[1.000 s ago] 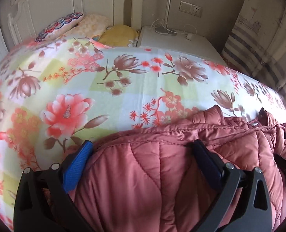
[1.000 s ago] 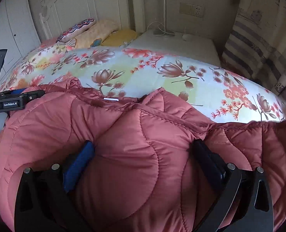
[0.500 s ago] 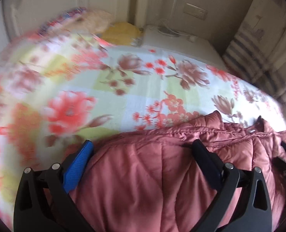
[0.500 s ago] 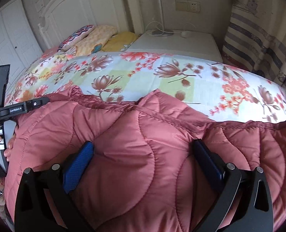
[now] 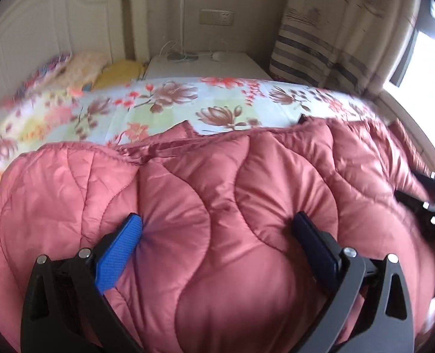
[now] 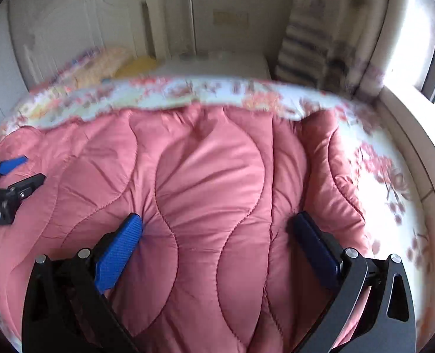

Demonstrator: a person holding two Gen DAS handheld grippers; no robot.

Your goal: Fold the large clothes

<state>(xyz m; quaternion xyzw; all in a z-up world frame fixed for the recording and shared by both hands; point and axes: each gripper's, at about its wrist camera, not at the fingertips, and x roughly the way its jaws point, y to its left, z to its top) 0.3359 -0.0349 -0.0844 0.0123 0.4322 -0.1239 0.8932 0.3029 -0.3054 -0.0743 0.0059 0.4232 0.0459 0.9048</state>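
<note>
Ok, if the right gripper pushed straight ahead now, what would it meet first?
More of the jacket bunched between its fingers; the right gripper is already pressed into it. Beyond lies the floral bedspread, though depth is hard to judge.

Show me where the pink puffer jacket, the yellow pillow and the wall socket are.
pink puffer jacket (image 5: 217,206), left wrist view, quilted middle panel.
yellow pillow (image 5: 120,70), left wrist view, top face.
wall socket (image 5: 216,17), left wrist view, plate centre.

Daylight enters from the window (image 6: 417,50) at my 2 o'clock, overexposed. My right view shows heavy motion blur across the bed (image 6: 393,176); fisheye edges curve and darken.
</note>
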